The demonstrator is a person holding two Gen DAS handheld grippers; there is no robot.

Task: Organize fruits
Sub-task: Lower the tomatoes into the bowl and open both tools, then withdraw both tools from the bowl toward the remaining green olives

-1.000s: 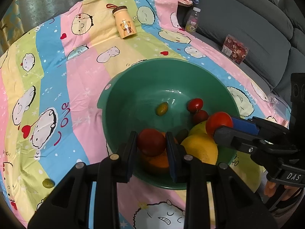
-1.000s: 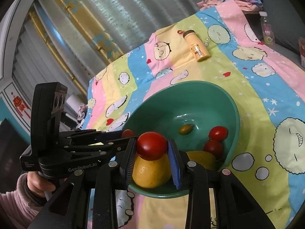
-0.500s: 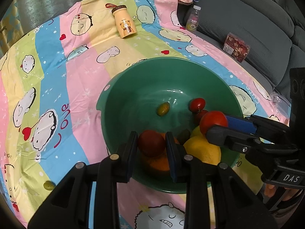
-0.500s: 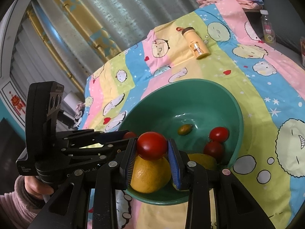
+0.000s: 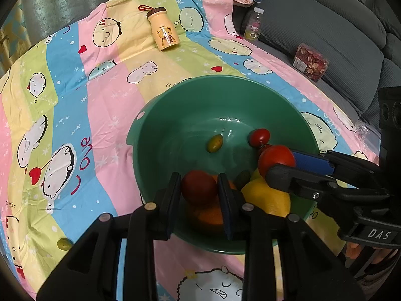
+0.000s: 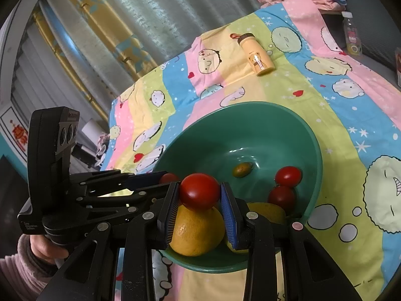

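Note:
A green bowl [image 5: 175,115] [image 6: 288,115] sits on a patterned cloth. Inside lie an orange [image 6: 198,230], a yellow lemon [image 5: 265,198], two small red tomatoes [image 5: 259,136] [image 6: 288,175] and a green-yellow olive-shaped fruit [image 5: 215,143] [image 6: 241,169]. My left gripper [image 5: 200,188] is shut on a dark red tomato [image 5: 199,188] above the bowl's near side. My right gripper [image 6: 200,193] is shut on a bright red tomato [image 6: 200,192], also seen in the left wrist view [image 5: 275,160], above the orange.
A small yellow bear bottle [image 5: 163,31] [image 6: 255,54] lies on the cloth beyond the bowl. A clear drink bottle [image 5: 254,25] and a red packet [image 5: 310,62] sit by the grey sofa. A small green fruit [image 5: 64,244] lies on the cloth at left.
Both grippers have shifted slightly further over the bowl, each still holding its tomato. The fruit in the bowl has not moved.

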